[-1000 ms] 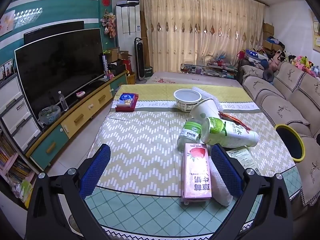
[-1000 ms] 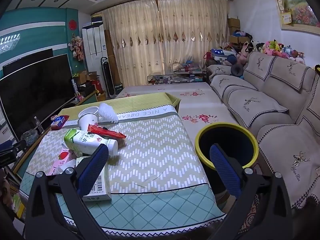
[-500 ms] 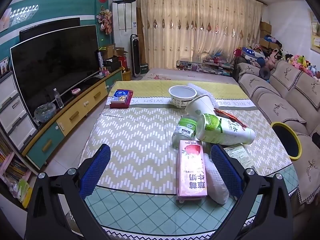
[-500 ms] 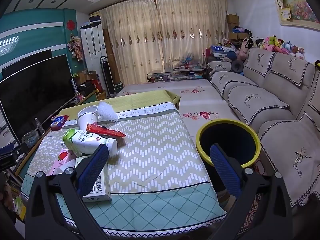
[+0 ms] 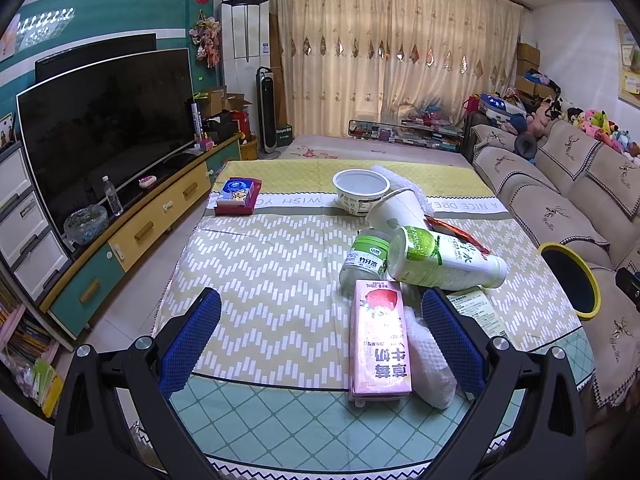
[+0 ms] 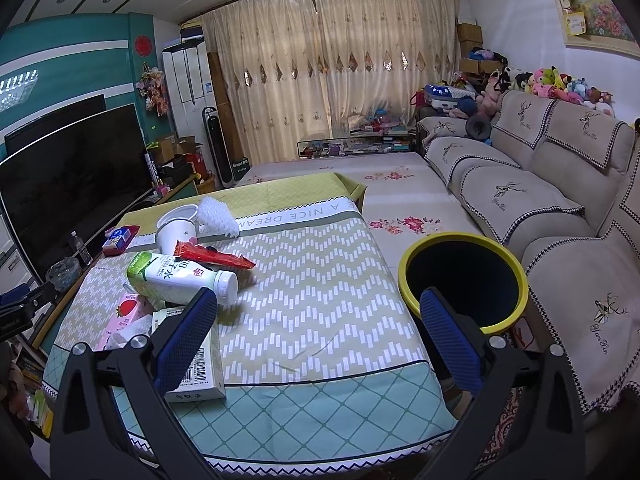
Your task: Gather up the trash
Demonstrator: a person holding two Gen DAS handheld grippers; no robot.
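The tablecloth [image 5: 272, 264] carries white dashes in zigzag rows on olive, edged by a pale green band of diamond checks. The flat milk carton [image 5: 380, 340] is pink with a red strawberry. The lying plastic bottle [image 5: 440, 260] is white and green. The snack wrapper [image 6: 216, 258] is red. The round bin [image 6: 464, 280] has a yellow rim and dark inside. Both grippers' pads [image 5: 190, 340] are blue.

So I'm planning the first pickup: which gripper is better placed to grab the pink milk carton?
Left. The pink milk carton lies just ahead of the open left gripper. The right gripper, also open, faces the yellow bin.
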